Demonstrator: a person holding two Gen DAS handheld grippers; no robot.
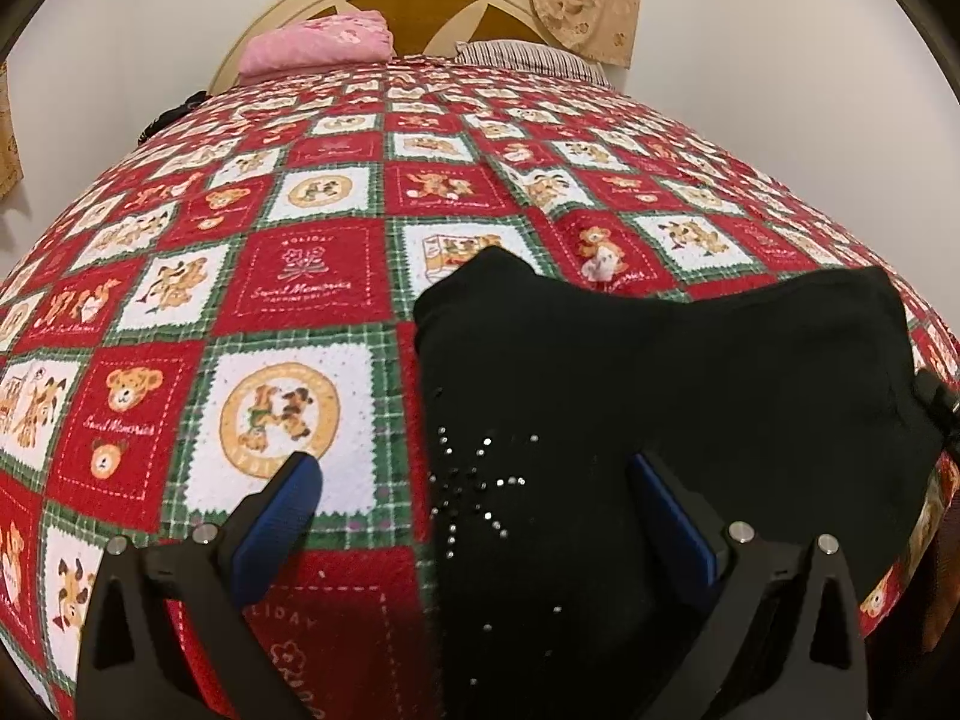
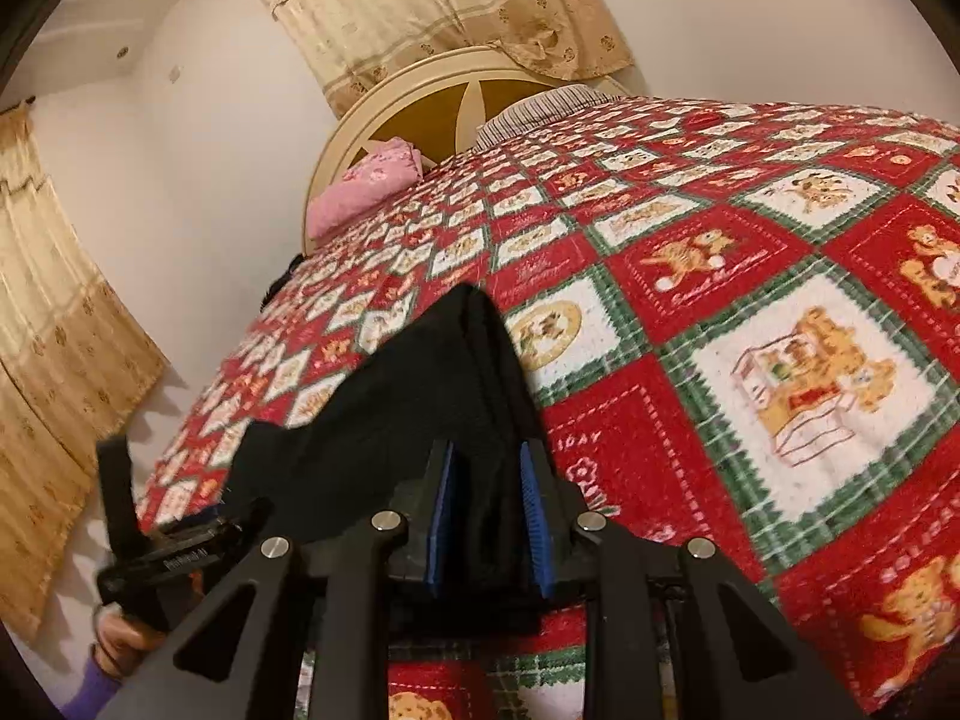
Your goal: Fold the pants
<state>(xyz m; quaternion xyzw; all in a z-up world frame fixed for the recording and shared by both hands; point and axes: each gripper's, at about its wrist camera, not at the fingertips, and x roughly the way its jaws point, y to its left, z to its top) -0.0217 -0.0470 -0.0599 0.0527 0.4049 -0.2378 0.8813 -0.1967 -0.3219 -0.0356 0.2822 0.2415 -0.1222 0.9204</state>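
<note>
While right gripper (image 2: pixel 487 501) clamps bunched black pants (image 1: pixel 660 372), left gripper (image 1: pixel 474 498) gapes empty

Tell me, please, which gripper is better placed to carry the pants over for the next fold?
The right gripper, probably: it is shut on a thick bundle of the black pants. The left gripper is open, one finger over the bedspread, the other over the pants, gripping nothing.

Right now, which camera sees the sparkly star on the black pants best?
The left wrist view: the sparkly star on the black pants shows plainly between the open left gripper fingers. The right wrist view shows only bunched black cloth pinched in the right gripper, no sparkles.
</note>
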